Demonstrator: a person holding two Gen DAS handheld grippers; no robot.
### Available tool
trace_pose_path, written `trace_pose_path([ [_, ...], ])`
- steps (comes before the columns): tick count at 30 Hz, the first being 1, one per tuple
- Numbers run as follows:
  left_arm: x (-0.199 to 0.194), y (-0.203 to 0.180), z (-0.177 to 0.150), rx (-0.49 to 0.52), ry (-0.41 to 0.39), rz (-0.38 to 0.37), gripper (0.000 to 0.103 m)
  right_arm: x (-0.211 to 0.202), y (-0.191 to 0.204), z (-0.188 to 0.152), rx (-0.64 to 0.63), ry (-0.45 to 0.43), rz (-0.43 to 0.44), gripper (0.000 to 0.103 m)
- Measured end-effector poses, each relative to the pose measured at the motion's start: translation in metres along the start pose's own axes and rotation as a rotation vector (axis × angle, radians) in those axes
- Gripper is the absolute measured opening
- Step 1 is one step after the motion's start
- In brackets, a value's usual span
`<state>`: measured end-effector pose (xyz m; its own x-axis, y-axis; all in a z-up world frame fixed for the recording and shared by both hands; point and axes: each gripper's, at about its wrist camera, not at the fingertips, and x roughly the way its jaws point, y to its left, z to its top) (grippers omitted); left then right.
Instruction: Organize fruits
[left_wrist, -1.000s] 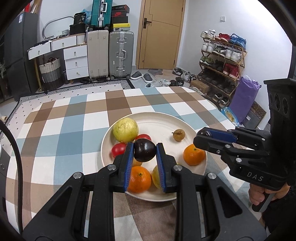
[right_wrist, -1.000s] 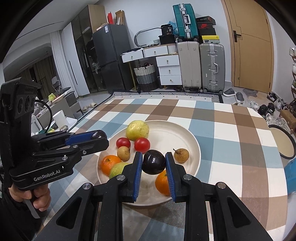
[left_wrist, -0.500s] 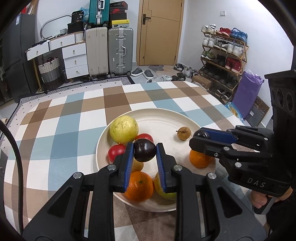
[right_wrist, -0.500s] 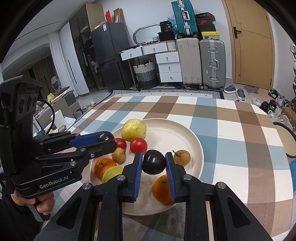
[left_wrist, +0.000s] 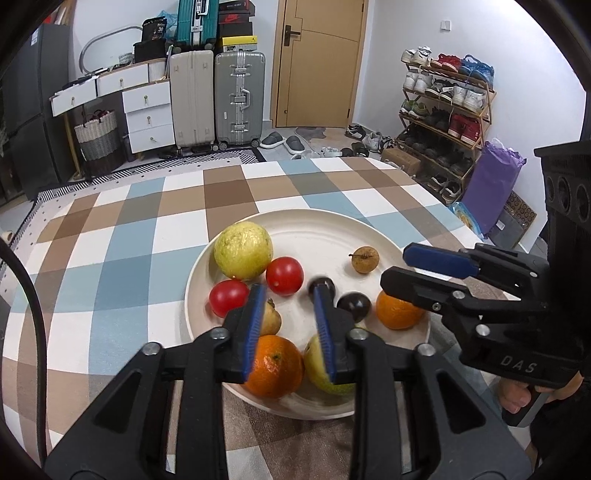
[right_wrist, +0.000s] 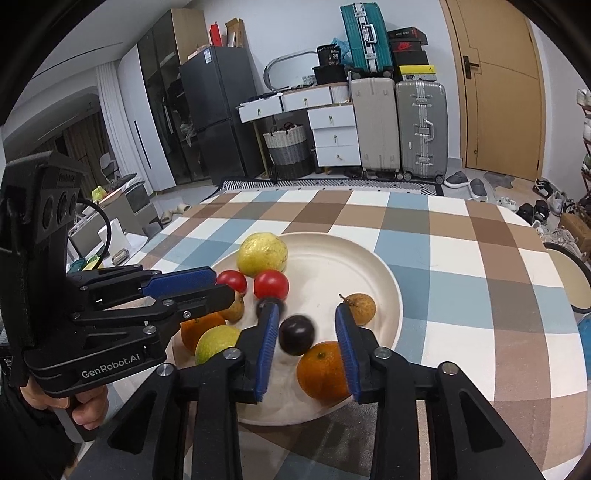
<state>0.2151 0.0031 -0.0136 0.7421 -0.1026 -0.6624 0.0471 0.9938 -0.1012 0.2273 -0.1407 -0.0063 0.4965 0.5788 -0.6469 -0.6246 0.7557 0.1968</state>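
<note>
A cream plate (left_wrist: 332, 229) (right_wrist: 369, 258) on the checked tablecloth holds a yellow-green guava (left_wrist: 243, 250), two red tomatoes (left_wrist: 284, 276), two oranges (left_wrist: 273, 365), a green fruit, small brown fruits and dark plums. My left gripper (left_wrist: 290, 295) is open above the plate; one dark plum (left_wrist: 322, 285) lies by its right fingertip. My right gripper (right_wrist: 306, 314) is open over the plate; a blurred dark plum (right_wrist: 296, 334) sits between its fingers, free of the pads. That plum also shows in the left wrist view (left_wrist: 354, 305).
The table edge runs close behind the plate's near rim. A round tray (right_wrist: 569, 280) lies off the table's right side. Suitcases, drawers and a shoe rack stand across the room.
Both grippers have opened and let go of their dark plums, which now lie on the plate. Both grippers have moved closer over the plate.
</note>
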Motion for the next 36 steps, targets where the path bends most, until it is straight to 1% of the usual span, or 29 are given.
trace_pose_path([
  [1,-0.001,0.0,0.0,-0.005,-0.003,0.0,0.045,-0.001,0.0,0.0,0.002,-0.004,0.005,0.044],
  [2,-0.002,0.001,-0.001,-0.009,-0.012,0.008,0.051,-0.003,0.0,0.0,0.003,-0.01,0.001,0.046],
  [3,-0.005,0.001,-0.001,-0.008,-0.02,0.018,0.061,-0.004,0.0,0.0,0.002,-0.017,-0.007,0.049],
  [4,-0.008,0.001,-0.001,-0.006,-0.029,0.025,0.068,-0.007,0.0,0.0,0.0,-0.027,-0.014,0.052],
  [5,-0.011,0.001,-0.002,-0.007,-0.045,0.027,0.071,-0.008,0.0,-0.001,-0.001,-0.03,-0.014,0.054],
  [6,-0.015,0.003,-0.002,-0.012,-0.054,0.028,0.079,-0.008,0.0,-0.002,0.0,-0.028,-0.009,0.061],
  [7,-0.018,0.004,-0.003,-0.019,-0.064,0.031,0.083,-0.009,0.0,-0.003,0.0,-0.026,-0.004,0.067],
  [8,-0.021,0.005,-0.004,-0.026,-0.075,0.036,0.084,-0.01,0.0,-0.005,-0.001,-0.029,-0.002,0.069],
  [9,-0.024,0.006,-0.004,-0.029,-0.08,0.038,0.085,-0.011,0.0,-0.005,-0.003,-0.03,-0.003,0.074],
  [10,-0.027,0.007,-0.005,-0.031,-0.082,0.044,0.086,-0.012,0.001,-0.006,-0.004,-0.032,-0.003,0.082],
  [11,-0.03,0.008,-0.007,-0.031,-0.086,0.054,0.087,-0.015,0.002,-0.006,-0.002,-0.04,0.001,0.086],
  [12,-0.034,0.009,-0.009,-0.031,-0.091,0.062,0.092,-0.018,0.002,-0.007,0.003,-0.054,0.007,0.092],
  [13,-0.039,0.011,-0.011,-0.034,-0.095,0.07,0.1,-0.021,0.003,-0.007,0.006,-0.064,0.012,0.096],
  [14,-0.043,0.012,-0.014,-0.036,-0.104,0.081,0.102,-0.023,0.004,-0.008,0.006,-0.067,0.014,0.099],
  [15,-0.048,0.013,-0.016,-0.037,-0.114,0.084,0.102,-0.025,0.004,-0.009,0.006,-0.069,0.015,0.103],
  [24,-0.078,0.014,-0.04,-0.015,-0.152,0.131,0.102,-0.04,0.005,-0.024,0.004,-0.083,-0.002,0.103],
  [30,-0.089,0.01,-0.059,-0.018,-0.174,0.117,0.102,-0.052,0.003,-0.032,0.015,-0.101,-0.013,0.103],
  [36,-0.091,0.01,-0.071,-0.063,-0.168,0.105,0.102,-0.056,0.006,-0.038,0.0,-0.103,-0.01,0.103],
])
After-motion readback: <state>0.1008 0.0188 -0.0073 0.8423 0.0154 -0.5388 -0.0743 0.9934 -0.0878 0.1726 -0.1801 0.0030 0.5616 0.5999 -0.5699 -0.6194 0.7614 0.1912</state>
